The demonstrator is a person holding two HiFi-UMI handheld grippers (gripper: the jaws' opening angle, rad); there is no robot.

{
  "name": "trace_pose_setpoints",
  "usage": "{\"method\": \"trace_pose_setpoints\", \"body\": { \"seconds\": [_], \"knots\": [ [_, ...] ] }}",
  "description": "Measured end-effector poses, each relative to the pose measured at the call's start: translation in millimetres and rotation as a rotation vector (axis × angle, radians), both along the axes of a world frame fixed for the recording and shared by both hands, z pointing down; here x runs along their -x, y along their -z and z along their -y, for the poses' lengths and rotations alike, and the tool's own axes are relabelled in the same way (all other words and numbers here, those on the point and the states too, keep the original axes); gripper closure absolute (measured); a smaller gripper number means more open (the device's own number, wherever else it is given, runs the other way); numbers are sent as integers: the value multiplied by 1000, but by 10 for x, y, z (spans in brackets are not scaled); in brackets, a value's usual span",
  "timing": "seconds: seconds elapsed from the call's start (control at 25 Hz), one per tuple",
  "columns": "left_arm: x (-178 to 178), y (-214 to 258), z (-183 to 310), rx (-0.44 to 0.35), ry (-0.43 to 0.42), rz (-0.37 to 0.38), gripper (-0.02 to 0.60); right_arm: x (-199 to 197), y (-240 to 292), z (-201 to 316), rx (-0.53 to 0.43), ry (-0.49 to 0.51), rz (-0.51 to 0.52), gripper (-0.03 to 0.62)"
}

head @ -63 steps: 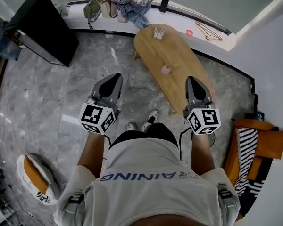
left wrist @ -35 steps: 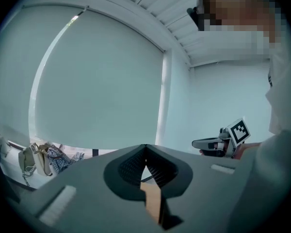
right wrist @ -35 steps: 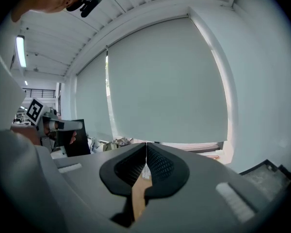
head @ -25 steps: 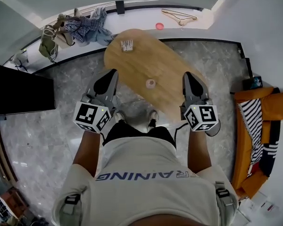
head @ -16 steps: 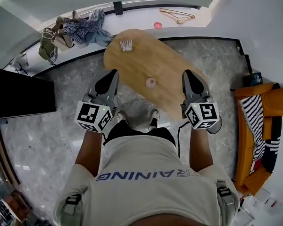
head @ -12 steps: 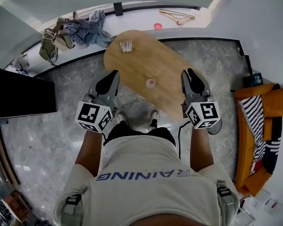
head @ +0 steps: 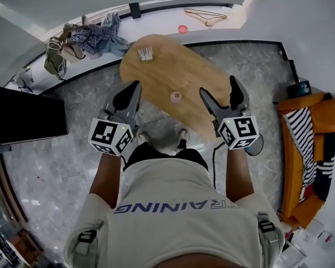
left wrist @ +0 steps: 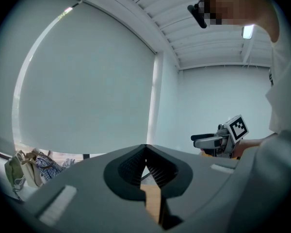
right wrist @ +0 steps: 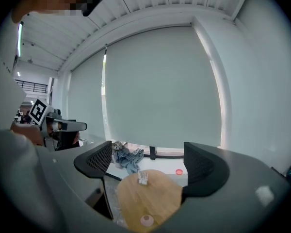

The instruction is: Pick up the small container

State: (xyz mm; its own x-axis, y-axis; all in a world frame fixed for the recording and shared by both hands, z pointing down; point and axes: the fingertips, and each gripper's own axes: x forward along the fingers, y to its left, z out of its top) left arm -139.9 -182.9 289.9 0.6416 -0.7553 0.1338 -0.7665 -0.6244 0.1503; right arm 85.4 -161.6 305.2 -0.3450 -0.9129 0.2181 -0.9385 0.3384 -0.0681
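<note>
Your small pink round container (head: pixel 176 96) stands on the oval wooden tabletop (head: pixel 173 71), near the edge closest to you, at your 12 o'clock and apart from both tools. It sits between them: at 3 o'clock from your left tool (head: pixel 133 91) and at 9 o'clock from your right tool (head: pixel 219 91).

Your right tool has just been opening. Its jaws now stand wide apart with nothing between them, well short of the container. In the right gripper view the container (right wrist: pixel 146 221) shows at 6 o'clock, low in the gap, close to the bottom edge and just above the tool's own body.

Your left tool's jaws (left wrist: pixel 145 147) are pressed together at the tips and hold nothing. Its view gives only a thin strip of tabletop (left wrist: pixel 153 203) under the tips; the tool's body hides the container.

At the far end of the tabletop, at 11 o'clock from the container, lies a small pale striped object (head: pixel 145 53), too small to identify. Beyond it a heap of crumpled clothes (head: pixel 95 35) rests on the white ledge (head: pixel 156 13); the pieces cannot be told apart.
</note>
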Motion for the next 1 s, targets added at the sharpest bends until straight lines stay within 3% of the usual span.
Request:
{"method": "trace_pose_setpoints", "body": {
  "seconds": [0.2, 0.44, 1.0],
  "knots": [
    [-114, -55, -24, 20, -26, 2, 580, 55, -109, -47, 39, 51, 10, 82],
    [-183, -243, -15, 67, -36, 26, 580, 81, -409, -7, 104, 69, 19, 82],
    [-255, -1392, 86, 242, -37, 87, 580, 242, -2028, 58, 353, 91, 37, 82]
  ]
}}
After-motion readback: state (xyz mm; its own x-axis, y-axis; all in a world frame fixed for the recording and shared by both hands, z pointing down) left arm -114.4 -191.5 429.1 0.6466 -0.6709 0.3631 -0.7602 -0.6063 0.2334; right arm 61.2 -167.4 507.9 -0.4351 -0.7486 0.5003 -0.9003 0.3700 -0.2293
